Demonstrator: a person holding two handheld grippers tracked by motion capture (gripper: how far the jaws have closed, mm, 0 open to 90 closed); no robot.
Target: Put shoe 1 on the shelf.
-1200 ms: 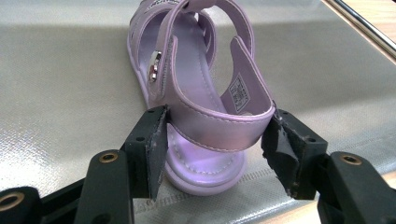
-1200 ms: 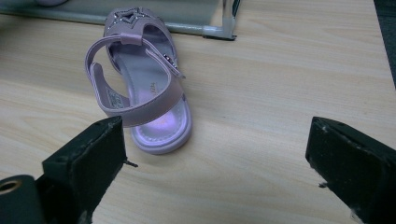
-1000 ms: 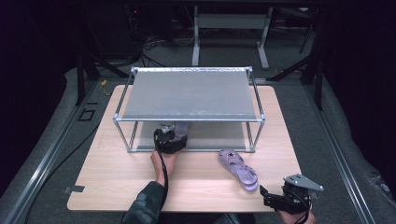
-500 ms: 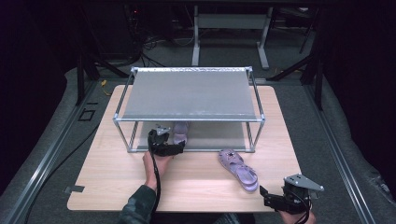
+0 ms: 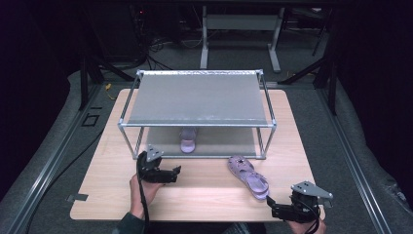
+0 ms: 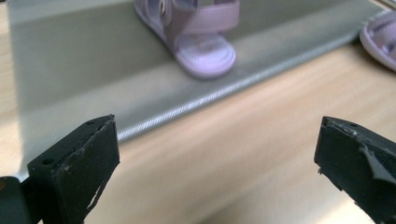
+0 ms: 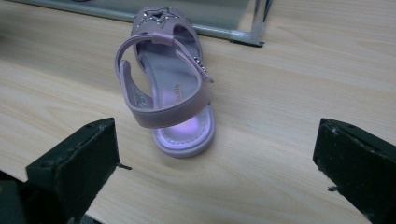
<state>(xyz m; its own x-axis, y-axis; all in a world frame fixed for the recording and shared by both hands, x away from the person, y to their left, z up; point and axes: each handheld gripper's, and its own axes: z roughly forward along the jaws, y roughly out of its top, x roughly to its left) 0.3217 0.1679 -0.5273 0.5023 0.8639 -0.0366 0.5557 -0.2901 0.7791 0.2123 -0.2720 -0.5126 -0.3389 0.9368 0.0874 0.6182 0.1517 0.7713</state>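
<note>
Sandal [image 6: 196, 35] on shelf, beyond open left claw [image 6: 215, 158]

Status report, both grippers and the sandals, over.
Left gripper just opened, empty. Right gripper open, empty. One sandal on rack's lower shelf, other sandal on table. Nothing in the way.

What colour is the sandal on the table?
Light purple; the sandal shows best in the right gripper view.
</note>
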